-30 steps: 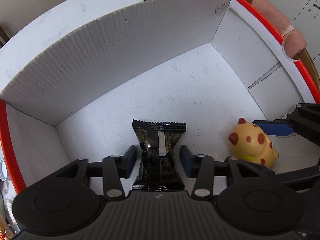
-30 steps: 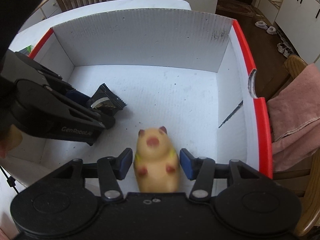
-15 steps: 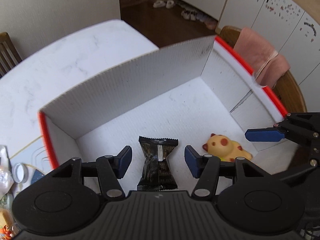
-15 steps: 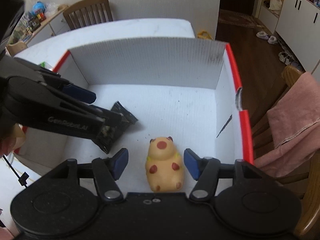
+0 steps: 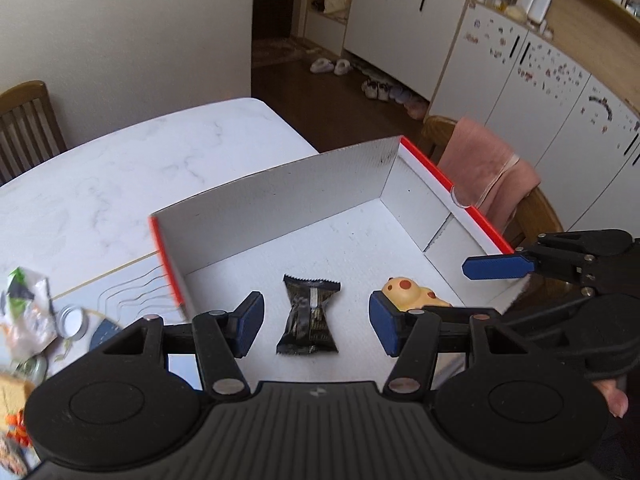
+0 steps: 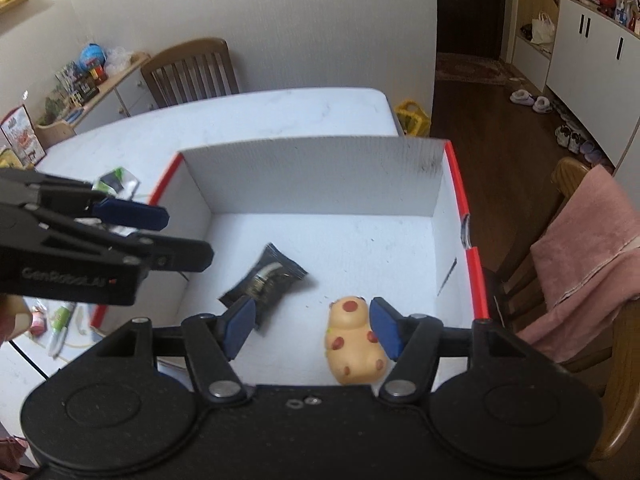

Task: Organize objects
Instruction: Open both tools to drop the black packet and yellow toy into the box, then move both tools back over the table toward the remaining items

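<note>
A white box with red rims (image 5: pixel 288 192) (image 6: pixel 316 176) stands on the white table. A black snack packet (image 5: pixel 308 316) (image 6: pixel 264 280) and a yellow spotted toy animal (image 5: pixel 408 292) (image 6: pixel 354 340) lie on the box floor. My left gripper (image 5: pixel 316 326) is open and empty, held above the packet. My right gripper (image 6: pixel 312 326) is open and empty, above the near edge of the box, with the toy by its right finger. Each gripper also shows in the other's view: the right one (image 5: pixel 496 267) and the left one (image 6: pixel 132 216).
Wrappers, a round lid (image 5: pixel 72 322) and small clutter lie on the table left of the box. A chair with a pink towel (image 5: pixel 488 168) (image 6: pixel 592 248) stands right of the box. Another wooden chair (image 6: pixel 192 68) stands at the table's far side.
Both grippers have let go, opened wide and risen up and back out of the box. The packet and the toy stay on the box floor.
</note>
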Demonstrator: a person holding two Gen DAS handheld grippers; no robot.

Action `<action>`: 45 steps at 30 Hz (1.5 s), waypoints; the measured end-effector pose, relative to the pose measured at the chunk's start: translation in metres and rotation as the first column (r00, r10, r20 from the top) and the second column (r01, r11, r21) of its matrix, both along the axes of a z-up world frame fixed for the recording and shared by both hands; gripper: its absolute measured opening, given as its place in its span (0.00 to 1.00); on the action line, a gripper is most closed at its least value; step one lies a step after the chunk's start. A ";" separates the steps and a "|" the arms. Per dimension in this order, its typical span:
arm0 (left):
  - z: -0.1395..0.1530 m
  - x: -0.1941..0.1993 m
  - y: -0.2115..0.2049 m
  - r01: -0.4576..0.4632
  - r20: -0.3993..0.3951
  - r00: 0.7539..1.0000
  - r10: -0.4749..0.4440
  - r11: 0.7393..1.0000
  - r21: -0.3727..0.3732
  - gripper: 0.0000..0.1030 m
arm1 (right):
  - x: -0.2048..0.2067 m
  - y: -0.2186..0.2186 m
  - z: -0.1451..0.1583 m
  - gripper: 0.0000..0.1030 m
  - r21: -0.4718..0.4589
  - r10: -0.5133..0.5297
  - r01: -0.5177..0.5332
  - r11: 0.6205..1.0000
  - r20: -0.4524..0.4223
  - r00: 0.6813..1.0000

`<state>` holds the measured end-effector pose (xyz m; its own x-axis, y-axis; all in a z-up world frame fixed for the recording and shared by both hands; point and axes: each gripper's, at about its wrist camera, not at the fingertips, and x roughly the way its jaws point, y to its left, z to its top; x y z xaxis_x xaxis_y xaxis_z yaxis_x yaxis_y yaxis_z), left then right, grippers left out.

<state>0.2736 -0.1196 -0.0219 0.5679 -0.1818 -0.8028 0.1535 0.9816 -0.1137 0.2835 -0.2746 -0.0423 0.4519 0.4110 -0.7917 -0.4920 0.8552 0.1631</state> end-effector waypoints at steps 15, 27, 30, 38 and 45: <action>0.017 -0.087 0.085 -0.131 0.086 0.987 0.132 0.991 -0.015 0.67 | -0.057 0.047 0.026 0.69 0.068 0.035 -0.040 0.997 0.069 0.997; 0.017 -0.136 0.145 -0.162 0.128 0.979 0.158 0.987 0.022 0.88 | -0.095 0.092 0.021 0.77 0.093 0.054 -0.059 0.994 0.056 0.997; 0.016 -0.145 0.158 -0.155 0.143 0.978 0.151 0.988 0.018 0.88 | -0.103 0.103 0.022 0.78 0.101 0.053 -0.059 0.993 0.058 0.997; 0.004 -0.175 0.195 -0.168 0.151 0.975 0.161 0.985 0.030 1.00 | -0.122 0.136 0.020 0.79 0.096 0.067 -0.071 0.993 0.046 0.997; -0.019 -0.204 0.232 -0.166 0.135 0.978 0.160 0.986 0.033 1.00 | -0.132 0.170 0.014 0.79 0.084 0.076 -0.078 0.993 0.028 0.997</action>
